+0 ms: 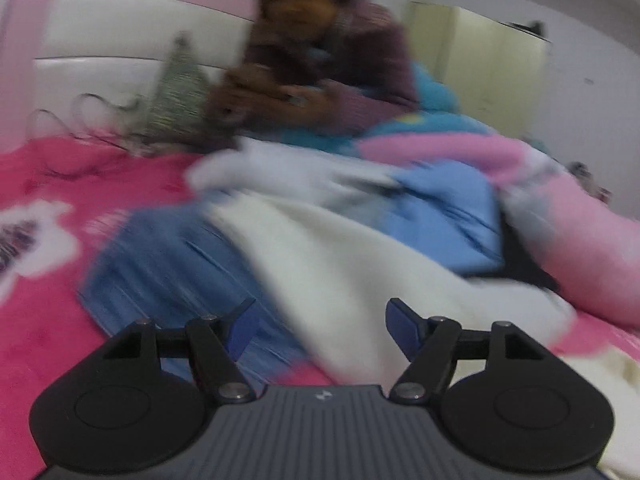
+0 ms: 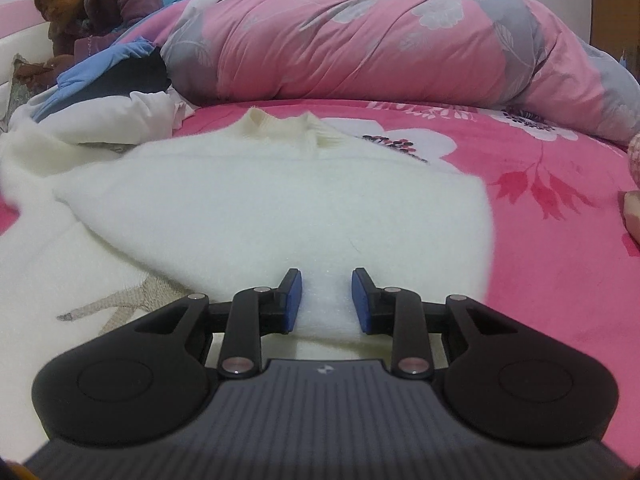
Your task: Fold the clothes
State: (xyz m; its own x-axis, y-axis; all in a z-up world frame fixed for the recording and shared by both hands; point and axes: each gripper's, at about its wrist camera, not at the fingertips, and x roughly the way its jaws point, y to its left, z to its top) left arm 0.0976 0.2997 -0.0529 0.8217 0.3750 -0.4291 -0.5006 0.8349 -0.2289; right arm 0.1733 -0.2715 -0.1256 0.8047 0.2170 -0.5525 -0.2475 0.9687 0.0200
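My right hand-held gripper (image 2: pixel 326 300) straddles the white sweater (image 2: pixel 280 208), apparently unpinched; left hand-held gripper (image 1: pixel 322 330) gapes empty above blurred clothes.

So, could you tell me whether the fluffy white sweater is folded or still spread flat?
Partly folded: the fluffy white sweater has one side doubled over itself, ribbed collar at the far end.

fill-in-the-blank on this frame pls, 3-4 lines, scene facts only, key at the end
1. The white sweater lies on a bedsheet whose main colour is ____.
2. Between the right gripper pads sits a fold of the ____.
3. The left gripper holds ____ between its fingers.
4. The rolled quilt lies ____ the sweater, farther from the camera.

Missing words: pink; white sweater; nothing; behind
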